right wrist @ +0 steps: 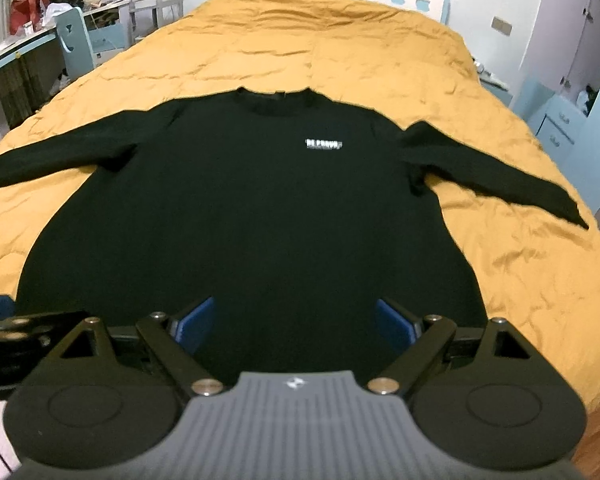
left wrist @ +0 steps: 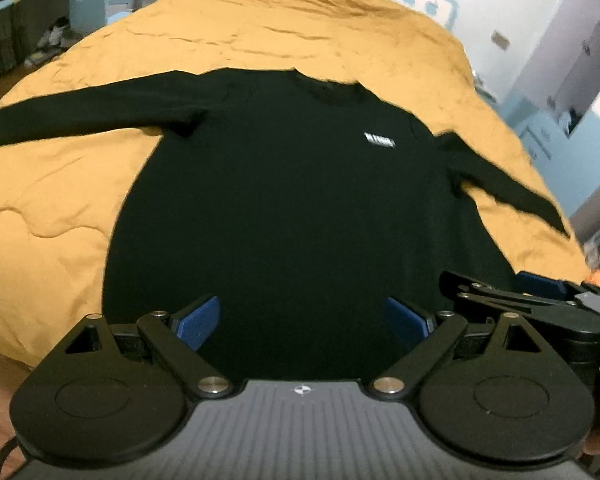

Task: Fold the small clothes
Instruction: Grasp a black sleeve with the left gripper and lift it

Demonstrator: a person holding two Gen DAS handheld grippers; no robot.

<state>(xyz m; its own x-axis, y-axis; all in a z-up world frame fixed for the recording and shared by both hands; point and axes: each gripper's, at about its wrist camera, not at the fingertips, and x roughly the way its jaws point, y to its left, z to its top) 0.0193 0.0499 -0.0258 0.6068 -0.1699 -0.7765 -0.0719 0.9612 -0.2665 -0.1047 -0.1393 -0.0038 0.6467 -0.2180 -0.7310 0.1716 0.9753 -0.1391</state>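
Sweater (left wrist: 284, 208) in black lies face up and spread flat on the mustard quilt (left wrist: 52, 208) of my bed, collar away from me, hem toward me, so every edge is reachable before the first fold. Its left sleeve (left wrist: 72, 116) stretches straight out across the quilt; the white chest logo (left wrist: 379, 141) shows the front is uppermost; the right sleeve (right wrist: 496, 180) angles down toward the bed's far edge. I hold my left gripper (left wrist: 302, 322) just over the hem, its blue pads (left wrist: 198, 322) spread wide with nothing between them, ready, I judge, to close on the bottom edge. My right gripper (right wrist: 294, 322) sits beside it, jaws likewise spread and empty, its linkage visible at the right of the left-wrist view. Both tools face the garment squarely from the foot of the bed, probably so that the hem or the sleeves can be taken symmetrically. No fold is made yet. A blue desk and chair (right wrist: 76, 36) stand beyond the bed's left side.
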